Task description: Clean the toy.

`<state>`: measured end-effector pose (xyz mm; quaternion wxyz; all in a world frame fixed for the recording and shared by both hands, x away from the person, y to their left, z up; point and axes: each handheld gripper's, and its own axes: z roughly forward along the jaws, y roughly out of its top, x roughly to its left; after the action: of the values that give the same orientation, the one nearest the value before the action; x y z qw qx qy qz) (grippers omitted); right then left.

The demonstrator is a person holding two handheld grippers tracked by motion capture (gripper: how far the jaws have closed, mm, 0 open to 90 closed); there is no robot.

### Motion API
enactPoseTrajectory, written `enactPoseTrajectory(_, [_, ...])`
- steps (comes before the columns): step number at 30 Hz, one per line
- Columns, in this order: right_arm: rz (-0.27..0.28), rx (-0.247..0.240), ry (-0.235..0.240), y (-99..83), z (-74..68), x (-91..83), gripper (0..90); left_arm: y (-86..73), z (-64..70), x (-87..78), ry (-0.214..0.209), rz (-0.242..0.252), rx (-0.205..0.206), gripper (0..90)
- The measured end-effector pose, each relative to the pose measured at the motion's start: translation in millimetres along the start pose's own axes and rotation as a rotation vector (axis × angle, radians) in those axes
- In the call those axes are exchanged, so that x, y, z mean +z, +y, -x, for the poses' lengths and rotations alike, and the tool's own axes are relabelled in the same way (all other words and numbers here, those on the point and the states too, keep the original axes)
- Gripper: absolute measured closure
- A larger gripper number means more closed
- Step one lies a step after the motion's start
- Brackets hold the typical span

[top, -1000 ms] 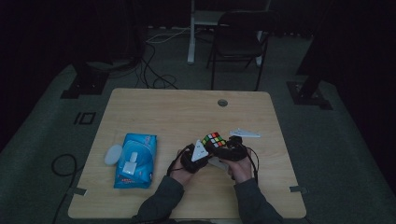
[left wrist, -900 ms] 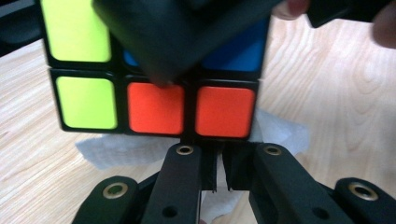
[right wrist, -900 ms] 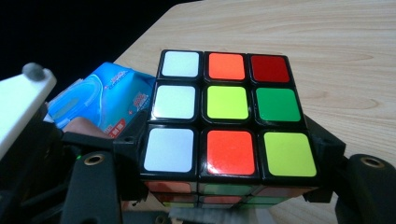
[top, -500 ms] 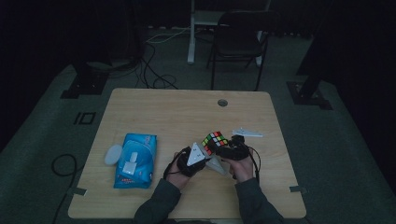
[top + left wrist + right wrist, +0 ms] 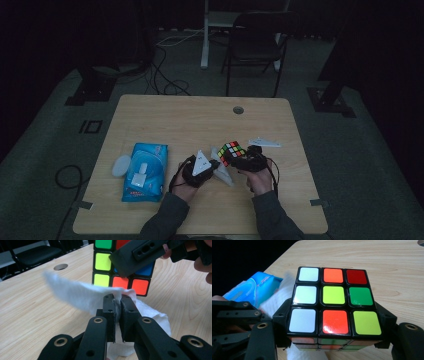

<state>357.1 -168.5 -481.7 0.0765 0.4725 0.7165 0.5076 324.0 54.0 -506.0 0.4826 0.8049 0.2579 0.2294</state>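
Wiping of a puzzle cube, wipe just short of the cube face. Leftmost, well to the left of both grippers, a blue wipes pack (image 5: 145, 170) lies flat on the table (image 5: 165, 120), its flap lid (image 5: 121, 165) swung open beside it; whether more sheets remain inside cannot be told. Left gripper (image 5: 117, 305): jaws closed almost fully, pinching a bunched white wipe (image 5: 77, 295) whose free end spreads out ahead and to the left of the tips. Just beyond those tips stands the cube (image 5: 332, 303), raised off the table and clamped by its two opposite sides between the jaws of the right gripper (image 5: 332, 322), opened to the cube's width. Next move, as judged: advance the wipe onto the facing side and rub, the right gripper holding firm against the push.
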Motion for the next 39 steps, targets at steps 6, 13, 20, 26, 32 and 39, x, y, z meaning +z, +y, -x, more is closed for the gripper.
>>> enactPoseTrajectory(6, [-0.002, -0.012, -0.016, -0.4, 0.3, 0.5, 33.7, 0.7, -4.9, -3.4, 0.035, -0.006, -0.012, 85.2])
enactPoseTrajectory(13, [-0.01, -0.038, -0.052, -1.8, 1.4, 1.1, 33.7, 3.1, -15.4, -10.3, 0.076, -0.03, -0.036, 85.1])
enactPoseTrajectory(20, [-0.008, -0.047, -0.082, -2.4, 4.7, -0.2, 33.7, 3.0, -23.4, -15.5, 0.109, -0.039, -0.055, 85.1])
enactPoseTrajectory(26, [-0.015, -0.088, -0.127, -2.9, 3.9, -0.5, 33.7, 1.7, -30.0, -19.8, 0.132, -0.045, -0.072, 85.0])
enactPoseTrajectory(32, [-0.031, -0.131, -0.175, -5.5, 2.5, 2.4, 33.7, 0.7, -36.2, -21.7, 0.145, -0.064, -0.088, 84.9])
enactPoseTrajectory(39, [-0.042, -0.157, -0.216, -8.9, 5.6, 4.9, 33.8, -0.7, -42.0, -24.5, 0.166, -0.075, -0.108, 84.9])
